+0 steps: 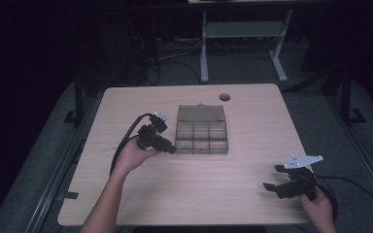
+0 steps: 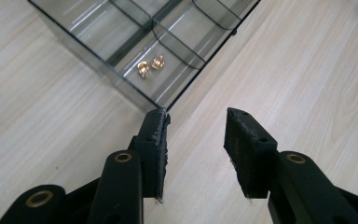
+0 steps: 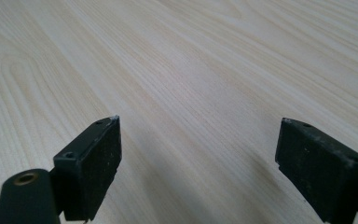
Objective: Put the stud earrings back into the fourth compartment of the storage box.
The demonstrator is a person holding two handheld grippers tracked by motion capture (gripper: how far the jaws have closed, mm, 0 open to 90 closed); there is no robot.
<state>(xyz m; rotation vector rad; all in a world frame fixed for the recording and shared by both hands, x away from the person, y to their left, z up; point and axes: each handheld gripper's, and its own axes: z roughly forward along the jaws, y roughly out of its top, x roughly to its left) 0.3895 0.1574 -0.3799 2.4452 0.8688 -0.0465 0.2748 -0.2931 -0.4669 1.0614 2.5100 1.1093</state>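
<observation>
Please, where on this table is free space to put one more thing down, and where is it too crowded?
Bare wood lies between the compartment box and the right claw, along the table far edge behind the open lid, and along the near edge between both forearms. It is crowded at the box's left front corner, where the left claw sits open, close above two small gold pieces.

A pale wooden desk stands on grey carpet in a dim room. Behind it, a white desk frame and loose cables sit in shadow.
</observation>
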